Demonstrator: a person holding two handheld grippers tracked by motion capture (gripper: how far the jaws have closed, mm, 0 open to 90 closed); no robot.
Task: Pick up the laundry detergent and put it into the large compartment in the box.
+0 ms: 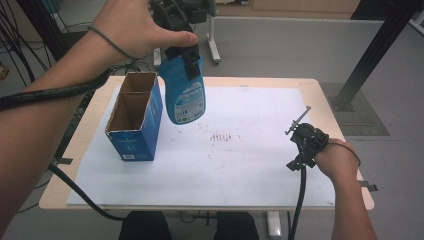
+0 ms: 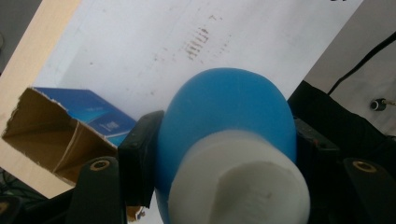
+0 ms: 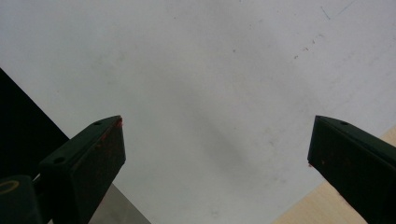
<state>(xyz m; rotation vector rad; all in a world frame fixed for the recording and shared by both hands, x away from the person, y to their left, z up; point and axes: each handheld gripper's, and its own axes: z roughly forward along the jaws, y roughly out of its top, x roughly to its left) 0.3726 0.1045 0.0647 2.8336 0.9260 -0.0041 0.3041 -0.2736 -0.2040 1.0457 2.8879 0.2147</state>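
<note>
White sheet [image 1: 240, 165] (faintly stained) on wooden table [image 1: 330, 107]; left gripper [image 1: 186, 52] clamping blue bottle [image 1: 184, 97], right gripper [image 3: 215, 154] spread.

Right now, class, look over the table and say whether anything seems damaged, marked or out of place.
The blue carton has its top torn open, with ragged cardboard edges. The white sheet carries a patch of small brownish marks near its middle. The blue bottle hangs in the air, clamped in the left gripper.

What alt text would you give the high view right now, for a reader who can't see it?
The left gripper holds a blue plastic bottle in the air beside an open blue cardboard box, which stands on a white sheet covering the table. The right gripper rests low over the sheet's right side.
</note>
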